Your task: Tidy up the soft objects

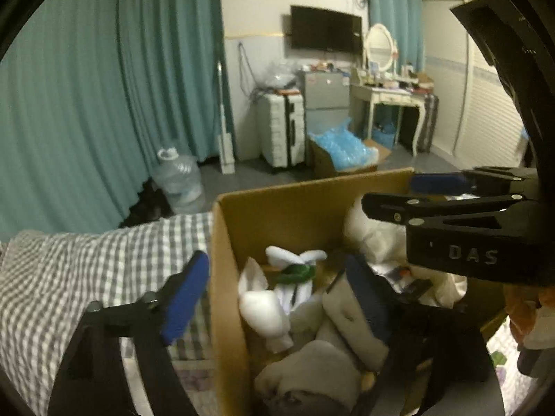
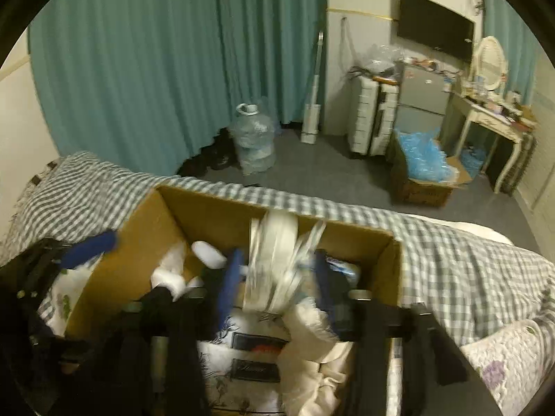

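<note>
Your right hand-held gripper pinched a white packet over the cardboard box, your left hand-held gripper spread astride its wall, bed beneath.

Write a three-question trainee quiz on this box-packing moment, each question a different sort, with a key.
1. True or false: the cardboard box rests on the checked bedspread.
2. Multiple choice: the right tool has between its fingers A) a blurred white striped soft item, B) a water jug, C) nothing.
3. Fill in: the left tool straddles the box's near ____, one finger outside, the other inside over the grey plush.

Key: 1 true; 2 A, though blur hides whether it is gripped; 3 wall.
</note>
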The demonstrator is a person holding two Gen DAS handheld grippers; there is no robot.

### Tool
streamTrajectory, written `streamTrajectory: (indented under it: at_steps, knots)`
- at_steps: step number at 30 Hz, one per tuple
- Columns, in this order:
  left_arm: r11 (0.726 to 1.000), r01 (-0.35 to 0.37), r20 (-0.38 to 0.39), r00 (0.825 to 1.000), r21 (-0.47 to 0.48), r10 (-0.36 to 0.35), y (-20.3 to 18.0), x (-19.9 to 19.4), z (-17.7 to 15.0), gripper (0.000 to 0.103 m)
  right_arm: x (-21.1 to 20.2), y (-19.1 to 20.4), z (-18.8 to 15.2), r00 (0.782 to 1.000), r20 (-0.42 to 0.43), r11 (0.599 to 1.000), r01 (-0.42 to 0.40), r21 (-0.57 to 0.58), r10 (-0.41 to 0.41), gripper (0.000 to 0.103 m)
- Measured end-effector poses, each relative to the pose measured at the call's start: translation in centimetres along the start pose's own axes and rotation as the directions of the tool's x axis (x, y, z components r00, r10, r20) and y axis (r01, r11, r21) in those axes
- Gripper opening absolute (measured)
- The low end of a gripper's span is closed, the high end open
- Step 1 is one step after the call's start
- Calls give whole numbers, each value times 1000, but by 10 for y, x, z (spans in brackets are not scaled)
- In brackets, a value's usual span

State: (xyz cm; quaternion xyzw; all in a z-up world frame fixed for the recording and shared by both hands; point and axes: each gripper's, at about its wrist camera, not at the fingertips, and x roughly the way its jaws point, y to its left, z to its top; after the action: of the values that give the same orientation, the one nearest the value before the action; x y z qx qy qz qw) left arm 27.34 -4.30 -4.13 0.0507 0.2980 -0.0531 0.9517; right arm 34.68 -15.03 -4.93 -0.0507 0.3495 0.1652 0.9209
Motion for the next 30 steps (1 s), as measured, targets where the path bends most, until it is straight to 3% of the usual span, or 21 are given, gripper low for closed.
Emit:
streamTrajectory:
  at_steps: [1,7,12,14,18,20,23,30]
  knots:
    - [1000,-5,16,1000,-4,5,0,-7,0,84,-4,-1,1,1000,11,1000,2,8,-2,69]
    - [999,-35,56,998,5,35,-6,-49,16,84,-64,-8,12,996,82,998,36,50,-40,70]
    - [998,-56,182,982,14,52,-14,-133,42,85,-164,-4,27,979,190,996,73,46,-81,74]
    - [998,-68,240,969,6,65,-17,-174,54,94,-210,1,31,965,242,995,94,38,-101,79]
    - [996,-85,358,930,-20,87,-15,-249,68,95,-298,17,32,927,350,990,139,17,-136,97]
    - [994,-104,411,905,-33,108,-13,-290,72,95,-344,25,28,893,420,985,171,19,-163,101]
    - [992,-117,466,876,-52,128,-8,-330,72,95,-388,35,19,860,483,984,176,24,-165,102]
    - [986,-144,545,822,-81,165,-1,-378,42,95,-439,53,-23,824,553,990,141,17,-126,102]
